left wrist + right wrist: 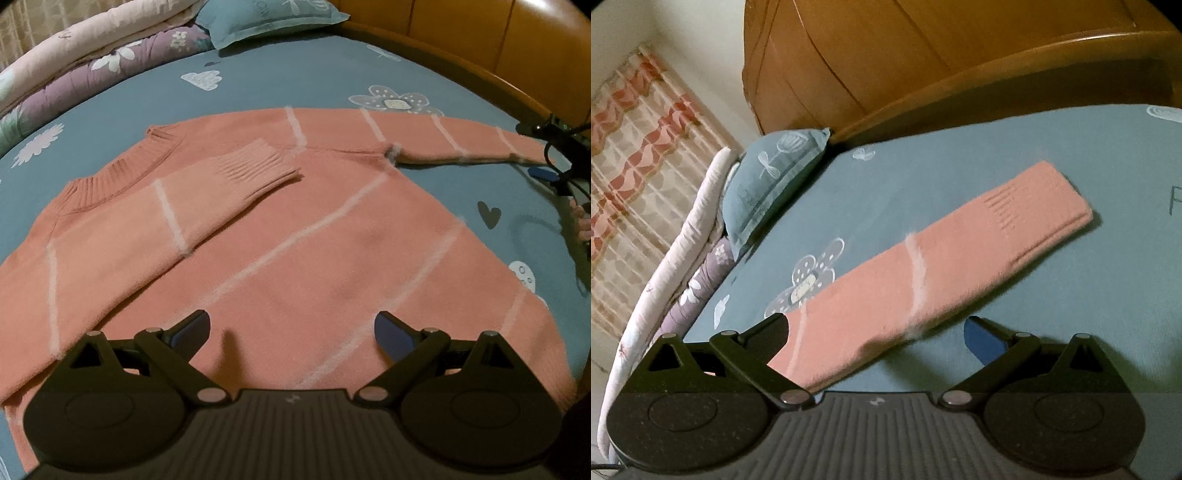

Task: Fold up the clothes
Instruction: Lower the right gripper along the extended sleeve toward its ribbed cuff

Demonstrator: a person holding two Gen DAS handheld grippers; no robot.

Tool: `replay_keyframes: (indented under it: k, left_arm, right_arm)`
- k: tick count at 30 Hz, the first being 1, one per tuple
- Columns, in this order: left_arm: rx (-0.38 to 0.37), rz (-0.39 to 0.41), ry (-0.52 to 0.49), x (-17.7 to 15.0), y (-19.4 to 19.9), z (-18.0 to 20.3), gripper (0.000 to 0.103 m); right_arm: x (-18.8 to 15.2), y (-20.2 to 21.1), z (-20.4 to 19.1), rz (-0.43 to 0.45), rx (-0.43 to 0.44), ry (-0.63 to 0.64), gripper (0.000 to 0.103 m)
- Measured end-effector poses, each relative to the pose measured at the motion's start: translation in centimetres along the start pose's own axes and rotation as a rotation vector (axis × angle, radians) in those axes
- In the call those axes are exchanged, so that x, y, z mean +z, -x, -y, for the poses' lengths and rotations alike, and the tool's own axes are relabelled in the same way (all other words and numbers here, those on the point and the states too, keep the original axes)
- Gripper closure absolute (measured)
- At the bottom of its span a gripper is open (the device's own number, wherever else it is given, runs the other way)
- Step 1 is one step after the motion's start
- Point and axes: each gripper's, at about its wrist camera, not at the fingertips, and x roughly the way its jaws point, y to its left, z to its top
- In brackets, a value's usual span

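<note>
A salmon-pink sweater [295, 236] with thin white stripes lies flat on the blue bedsheet [295, 74]. Its left sleeve [207, 192] is folded across the chest. Its right sleeve [461, 140] stretches out to the right. My left gripper [291, 328] is open and empty, just above the sweater's hem. In the right wrist view the outstretched sleeve [923, 280] runs from the cuff [1045, 210] back between the fingers. My right gripper [875, 332] is open around the sleeve, the left finger [772, 332] partly behind the cloth. The right gripper also shows at the left wrist view's right edge [554, 162].
A blue pillow [269, 18] and a folded floral quilt [92, 62] lie at the head of the bed. A wooden bed frame [480, 48] runs along the far side. A curtain [639, 166] hangs at the left.
</note>
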Motion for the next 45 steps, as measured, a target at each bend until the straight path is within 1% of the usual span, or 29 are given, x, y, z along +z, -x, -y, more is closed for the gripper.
replay_keyframes:
  k: [7,13,17,20,21,23,24,27,31,33,35,40,42,45]
  left_arm:
    - [-0.002,-0.004,-0.024,0.4,-0.3,0.6,0.007]
    - [-0.004,-0.013,-0.037,0.6,-0.6,1.0,0.007]
    - [-0.005,-0.019,-0.041,0.5,-0.7,1.1,0.007]
    - [-0.004,-0.024,-0.032,0.5,-0.8,1.1,0.007]
    - [-0.004,-0.025,-0.029,0.5,-0.9,1.1,0.007]
    - [-0.002,-0.026,-0.027,0.6,-1.0,1.1,0.007]
    - [-0.005,-0.024,-0.031,0.7,-1.0,1.1,0.007]
    - [-0.008,-0.019,-0.041,0.8,-1.0,1.3,0.007]
    - [-0.002,-0.014,-0.036,0.6,-0.7,1.3,0.007]
    - [0.004,-0.012,-0.028,0.6,-0.7,1.2,0.007]
    - [0.005,-0.017,-0.012,0.5,-0.8,1.1,0.007]
    - [0.013,-0.012,-0.032,0.5,-0.6,1.5,0.007]
    - [0.016,-0.003,-0.036,0.5,-0.3,1.4,0.007]
    - [0.024,0.004,-0.021,0.4,0.0,1.0,0.007]
  right_arm:
    - [0.7,-1.2,0.4,0.058,0.015,0.004,0.000]
    - [2.0,-3.2,0.5,0.098,0.006,0.029,0.000]
    - [2.6,-4.0,0.6,0.113,-0.007,0.021,0.000]
    - [1.8,-3.6,0.2,0.127,-0.021,-0.014,0.000]
    - [1.1,-3.3,0.0,0.145,-0.021,-0.025,0.000]
    - [0.2,-3.3,-0.7,0.171,-0.039,-0.010,0.000]
    - [-0.1,-3.5,-1.1,0.184,-0.062,0.003,0.000]
    - [-0.1,-4.6,-1.9,0.194,-0.079,0.020,0.000]
    - [0.3,-5.5,-2.3,0.195,-0.093,0.007,0.000]
    - [-0.5,-5.1,-2.9,0.201,-0.082,0.003,0.000]
    - [-1.2,-5.4,-3.4,0.209,-0.094,0.044,0.000]
    - [-0.2,-6.8,-4.0,0.195,-0.083,0.033,0.000]
    - [-0.1,-6.4,-3.9,0.214,-0.054,0.004,0.000]
    - [0.1,-5.9,-4.5,0.237,-0.018,0.002,0.000]
